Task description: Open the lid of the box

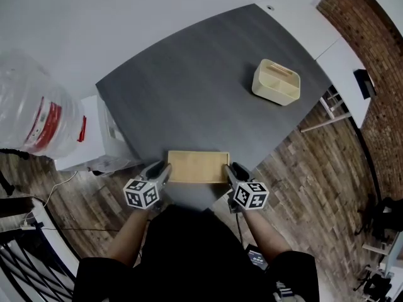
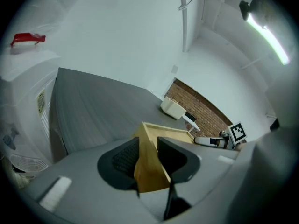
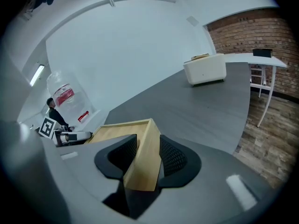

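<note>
Progress looks close to complete. The wooden lid (image 1: 198, 167) is already off and lies flat on the grey tabletop (image 1: 189, 93), rim upward like a shallow tray, at the edge nearest the person. The cream box (image 1: 276, 82) stands well apart from the lid, beyond it and off to its right, near the far side of the tabletop. From the head view the box appears open at the top, though it is too small there to say what, if anything, sits inside.

The left tongs (image 2: 148, 146) are at the lid's left end and the right tongs (image 3: 148, 148) at its right end. Each pair straddles the lid's thin upright wall, one jaw inside the rim and one outside. Both stand released: the jaws are spread wide and the ribbed pads lie alongside the wood rather than clamping it, so the lid's weight rests on the tabletop, not in the tongs.

What seems left is small. Both tongs need to draw back from the lid's ends without nudging it, since the lid lies near the tabletop's edge. A large water bottle (image 1: 38, 112) stands off the tabletop, well to the lid's left, and plays no part.
</note>
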`<state>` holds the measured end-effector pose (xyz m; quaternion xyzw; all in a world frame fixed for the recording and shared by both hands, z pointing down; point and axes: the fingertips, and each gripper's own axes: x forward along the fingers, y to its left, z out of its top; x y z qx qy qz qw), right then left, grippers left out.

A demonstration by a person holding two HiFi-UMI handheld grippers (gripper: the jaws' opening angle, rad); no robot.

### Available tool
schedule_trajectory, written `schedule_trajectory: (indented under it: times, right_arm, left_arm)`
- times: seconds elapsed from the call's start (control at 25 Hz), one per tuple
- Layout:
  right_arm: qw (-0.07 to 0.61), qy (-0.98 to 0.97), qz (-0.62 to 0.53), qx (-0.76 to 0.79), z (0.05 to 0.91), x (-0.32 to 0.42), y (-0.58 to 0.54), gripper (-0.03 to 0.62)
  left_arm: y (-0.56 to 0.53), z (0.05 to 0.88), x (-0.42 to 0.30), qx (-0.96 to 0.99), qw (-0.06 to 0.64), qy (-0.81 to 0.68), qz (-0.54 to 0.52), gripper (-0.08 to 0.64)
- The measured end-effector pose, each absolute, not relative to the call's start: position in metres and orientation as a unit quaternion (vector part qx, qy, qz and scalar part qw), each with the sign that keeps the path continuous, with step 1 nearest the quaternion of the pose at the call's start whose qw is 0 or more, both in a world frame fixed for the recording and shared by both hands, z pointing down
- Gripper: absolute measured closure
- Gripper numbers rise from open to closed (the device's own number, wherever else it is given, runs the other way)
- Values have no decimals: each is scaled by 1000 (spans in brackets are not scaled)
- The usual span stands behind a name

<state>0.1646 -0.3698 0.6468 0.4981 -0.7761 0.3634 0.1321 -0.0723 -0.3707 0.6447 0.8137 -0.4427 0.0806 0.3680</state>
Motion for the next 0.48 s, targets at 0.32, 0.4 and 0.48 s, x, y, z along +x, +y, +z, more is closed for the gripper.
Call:
schedule_trajectory:
  times: [0.32, 0.4, 0.48]
  right_arm:
    - [99, -780, 406, 466, 648, 159, -370, 500]
    - [98, -782, 406, 462, 649, 158, -370, 500]
    - [100, -785, 406, 458, 649, 158, -370, 500]
  left_arm:
    - [-372, 645, -74, 806, 389, -441, 58, 440]
    - [-372, 645, -74, 804, 395, -441, 52, 440]
    - [-372, 646, -75, 803, 400, -439, 48, 440]
